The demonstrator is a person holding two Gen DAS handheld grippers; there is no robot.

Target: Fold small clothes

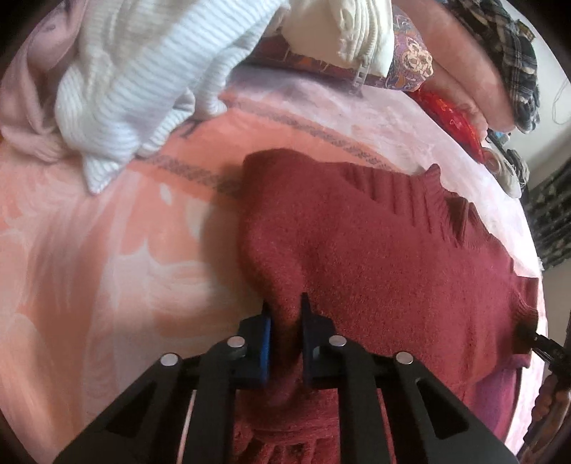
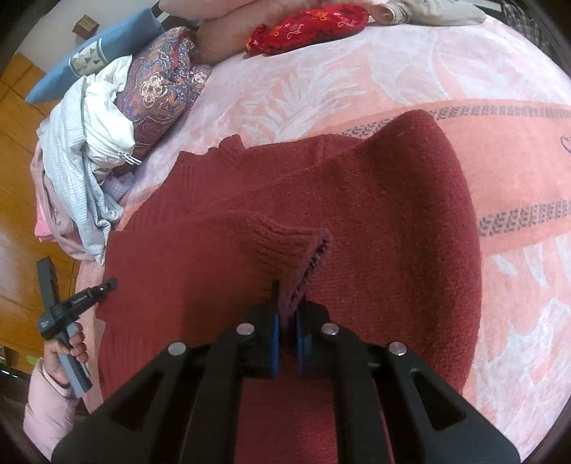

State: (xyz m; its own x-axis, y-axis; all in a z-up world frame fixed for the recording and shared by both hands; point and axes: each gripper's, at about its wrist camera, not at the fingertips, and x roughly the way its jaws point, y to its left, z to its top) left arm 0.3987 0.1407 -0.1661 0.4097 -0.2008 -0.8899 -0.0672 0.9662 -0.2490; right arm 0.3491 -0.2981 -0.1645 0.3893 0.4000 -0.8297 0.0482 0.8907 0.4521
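Note:
A dark red knit sweater [image 1: 374,242] lies spread on a pink patterned bedspread [image 1: 107,250]. My left gripper [image 1: 285,307] is shut on a raised fold of the sweater at its left edge. In the right wrist view the sweater [image 2: 392,214] fills the middle, and my right gripper [image 2: 287,299] is shut on its ribbed cuff [image 2: 285,246], which is lifted over the sweater's body. The left gripper [image 2: 107,285] shows at the sweater's left edge. The right gripper [image 1: 535,339] shows at the far right of the left wrist view, at a sweater edge.
A pile of white ribbed clothes [image 1: 135,82] and pink garments lies at the back left. A purple patterned cushion [image 2: 160,89], a red embroidered cushion [image 2: 307,25] and pink pillows sit at the bed's head. Wooden floor [image 2: 18,178] lies beyond the bed edge.

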